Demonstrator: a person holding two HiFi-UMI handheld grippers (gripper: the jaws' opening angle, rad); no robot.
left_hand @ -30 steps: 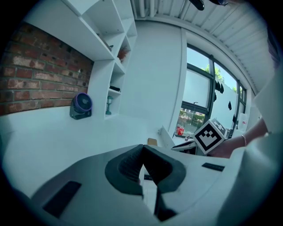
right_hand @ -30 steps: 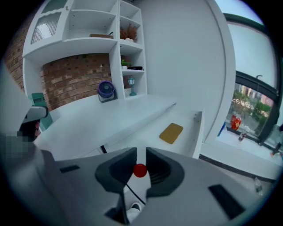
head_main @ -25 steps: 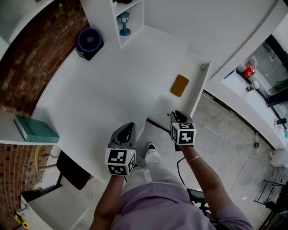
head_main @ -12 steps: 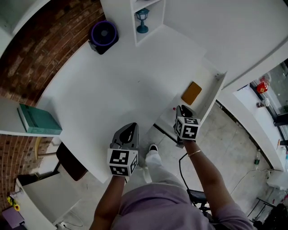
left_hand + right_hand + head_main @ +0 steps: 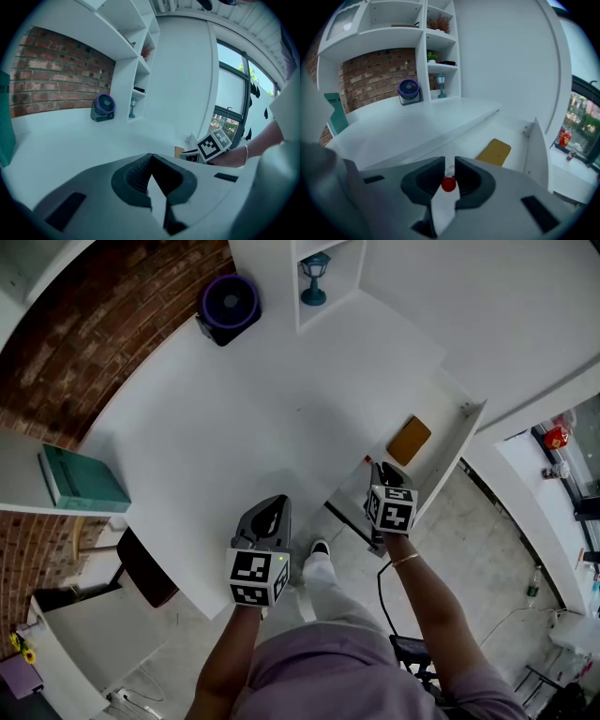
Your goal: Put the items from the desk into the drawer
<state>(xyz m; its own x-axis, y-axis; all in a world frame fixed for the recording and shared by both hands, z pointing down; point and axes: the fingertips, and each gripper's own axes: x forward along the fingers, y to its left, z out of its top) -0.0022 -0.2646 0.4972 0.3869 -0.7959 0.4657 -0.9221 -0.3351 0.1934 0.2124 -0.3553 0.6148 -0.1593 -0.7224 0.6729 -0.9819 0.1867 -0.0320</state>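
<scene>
In the head view, my right gripper [image 5: 377, 470] hangs over the near end of the open drawer [image 5: 461, 439], with a small red-capped item [image 5: 367, 459] at its tips. A mustard pad [image 5: 410, 440] lies further in. If I let go this close to the front rim, the item could tip out onto the floor.

In the left gripper view, my left gripper [image 5: 150, 159] has its jaws together with nothing between them, above the desk [image 5: 70, 140]. It cannot catch anything.

In the right gripper view, the 2 jaws pinch the red-capped item [image 5: 448, 184] only at their tips. A hold that slight could slip early, and a release from height might make it bounce or roll.
</scene>
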